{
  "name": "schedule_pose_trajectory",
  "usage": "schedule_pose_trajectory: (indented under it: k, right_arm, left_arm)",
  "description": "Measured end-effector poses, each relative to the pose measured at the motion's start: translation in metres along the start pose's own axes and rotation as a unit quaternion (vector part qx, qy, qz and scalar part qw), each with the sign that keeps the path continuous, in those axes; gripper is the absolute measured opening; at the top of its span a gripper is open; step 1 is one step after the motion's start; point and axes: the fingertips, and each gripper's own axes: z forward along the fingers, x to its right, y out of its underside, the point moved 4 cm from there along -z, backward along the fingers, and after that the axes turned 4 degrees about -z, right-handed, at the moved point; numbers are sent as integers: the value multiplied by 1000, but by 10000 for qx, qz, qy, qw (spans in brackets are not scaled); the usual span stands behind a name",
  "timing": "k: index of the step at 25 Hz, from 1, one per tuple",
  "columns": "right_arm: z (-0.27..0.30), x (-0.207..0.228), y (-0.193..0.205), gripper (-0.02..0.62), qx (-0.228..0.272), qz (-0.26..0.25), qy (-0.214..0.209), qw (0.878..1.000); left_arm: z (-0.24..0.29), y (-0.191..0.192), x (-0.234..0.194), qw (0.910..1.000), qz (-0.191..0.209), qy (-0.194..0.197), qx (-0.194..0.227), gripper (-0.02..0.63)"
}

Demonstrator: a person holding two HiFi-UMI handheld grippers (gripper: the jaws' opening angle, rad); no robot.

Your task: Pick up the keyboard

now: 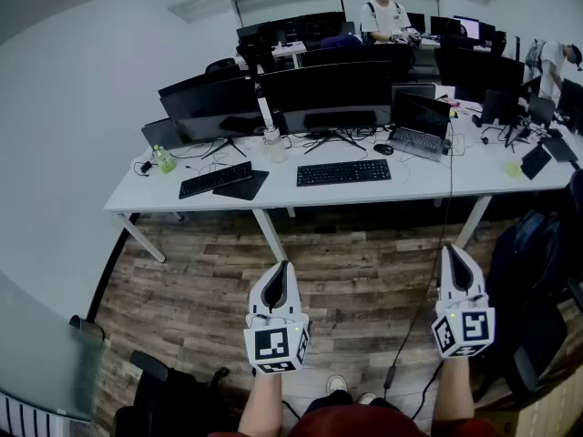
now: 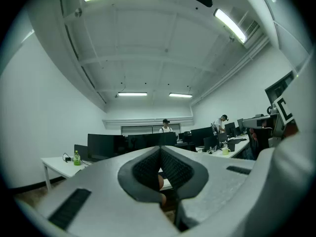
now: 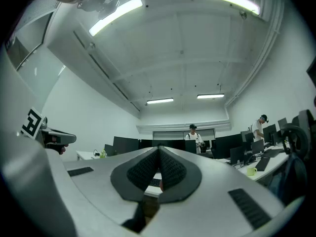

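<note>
Nearest to the person, well in front of the white table [image 1: 483,176] and above the wooden floor [image 1: 364,271], the two grippers are held side by side. The left gripper [image 1: 285,265] has its jaws pressed fully together with nothing between them. The right gripper [image 1: 453,249] is the same, closed and empty. Both point toward the table and touch nothing. On the table, near its front edge and about in the middle, the black keyboard [image 1: 343,172] lies flat. To its left on the table is a second keyboard [image 1: 215,179], just beside a dark pad [image 1: 241,187], and further left stands a green bottle [image 1: 164,159]. At the back of the table stand dark monitors [image 1: 328,89], and to their right is an open laptop [image 1: 421,124]. Beyond the table, one person [image 1: 384,12] is among more screens, and another person [image 1: 551,62] is at the far right.
</note>
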Motion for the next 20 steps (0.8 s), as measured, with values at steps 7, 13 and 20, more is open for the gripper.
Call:
schedule_pose_trajectory:
  k: [7, 13, 20]
  right_arm:
    - [7, 4, -4, -2, 56, -27, 48, 10000]
    - [23, 0, -2, -2, 165, 111, 2, 9998]
    - [54, -16, 12, -2, 86, 80, 23, 9999]
  left_arm:
    - [7, -8, -2, 10000, 22, -20, 95, 6]
    - [23, -3, -13, 10000, 35, -62, 63, 6]
    - [42, 8, -43, 9998, 49, -168, 16, 6]
